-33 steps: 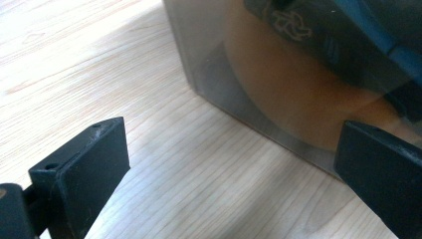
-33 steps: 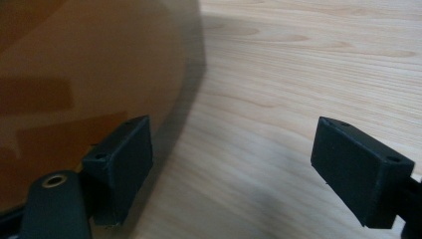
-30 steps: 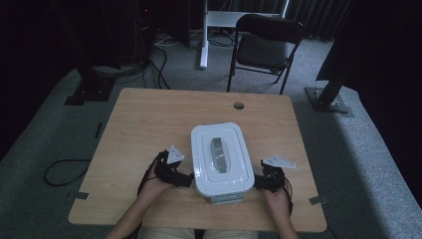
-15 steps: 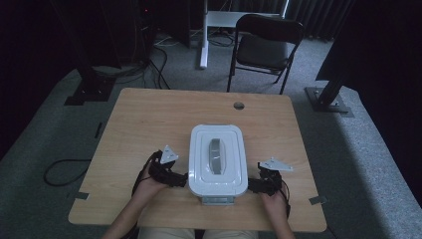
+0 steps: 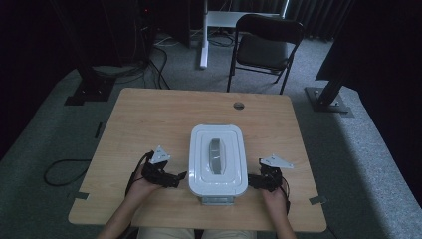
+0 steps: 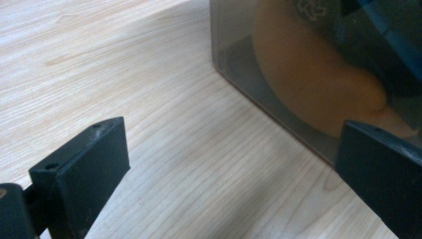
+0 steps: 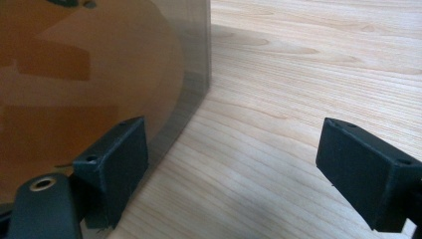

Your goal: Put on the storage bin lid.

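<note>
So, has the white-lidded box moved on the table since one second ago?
Yes, slightly. The near end of the box swung left, so it now lies square to the front edge of the table; its far end stays near the hole.

A wooden worktop [image 5: 164,119] stands on grey carpet [image 5: 59,134] in a dim room. A black folding chair [image 5: 263,47] waits beyond it, with dark curtains [image 5: 378,45] and cables [image 5: 154,45] around.

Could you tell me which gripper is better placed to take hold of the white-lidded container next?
Right, probably. The right gripper stands open with one jaw already against the container wall; the left gripper, also open, sits slightly off it.
</note>
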Demonstrator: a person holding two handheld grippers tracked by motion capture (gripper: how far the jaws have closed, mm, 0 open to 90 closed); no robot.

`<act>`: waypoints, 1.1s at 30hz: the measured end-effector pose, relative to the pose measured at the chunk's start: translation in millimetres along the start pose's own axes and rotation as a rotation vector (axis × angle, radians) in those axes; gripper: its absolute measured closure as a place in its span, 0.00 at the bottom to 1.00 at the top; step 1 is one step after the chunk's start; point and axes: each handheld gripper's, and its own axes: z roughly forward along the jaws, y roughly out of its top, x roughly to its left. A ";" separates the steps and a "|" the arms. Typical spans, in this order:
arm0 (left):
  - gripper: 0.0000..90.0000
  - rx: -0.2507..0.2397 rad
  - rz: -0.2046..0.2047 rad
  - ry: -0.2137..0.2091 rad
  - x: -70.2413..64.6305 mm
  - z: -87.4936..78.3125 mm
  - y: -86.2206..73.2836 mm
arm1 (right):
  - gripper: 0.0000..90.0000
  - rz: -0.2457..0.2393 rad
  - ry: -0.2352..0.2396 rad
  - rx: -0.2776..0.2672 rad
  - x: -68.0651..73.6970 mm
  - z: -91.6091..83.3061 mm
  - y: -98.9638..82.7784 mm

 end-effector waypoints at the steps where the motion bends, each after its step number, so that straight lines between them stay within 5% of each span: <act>1: 0.02 0.000 -0.003 0.003 0.4 -0.9 -1.1 | 0.14 -0.001 -0.004 -0.002 -0.4 -0.7 -0.8; 15: 0.02 0.043 -0.011 0.031 7.9 -7.6 -22.5 | 0.14 0.007 -0.074 -0.016 -17.3 -16.2 -13.2; 33: 0.02 0.098 -0.119 0.126 33.9 -21.9 -44.5 | 0.14 0.043 -0.154 0.003 -39.9 -38.7 -32.6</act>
